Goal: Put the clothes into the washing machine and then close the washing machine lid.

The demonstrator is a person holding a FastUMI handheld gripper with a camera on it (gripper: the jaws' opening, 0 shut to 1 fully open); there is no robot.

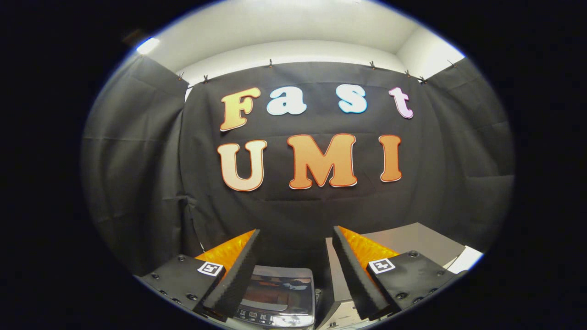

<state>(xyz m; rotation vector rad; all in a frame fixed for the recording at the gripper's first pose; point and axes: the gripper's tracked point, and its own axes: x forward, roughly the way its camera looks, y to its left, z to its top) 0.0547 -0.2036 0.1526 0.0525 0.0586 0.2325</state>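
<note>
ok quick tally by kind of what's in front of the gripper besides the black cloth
washing machine, lid shut, low between the open gripper fingers: 1
grey box-like unit beside it, behind the right finger: 1
gripper fingers: 2
square marker tags, one per finger: 2
total: 6

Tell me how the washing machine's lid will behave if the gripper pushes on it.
The lid looks glossy and reflective, so the fingers may slide. It appears rigid, likely moving as one panel. The open gripper holds nothing, so it is free to push.
</note>
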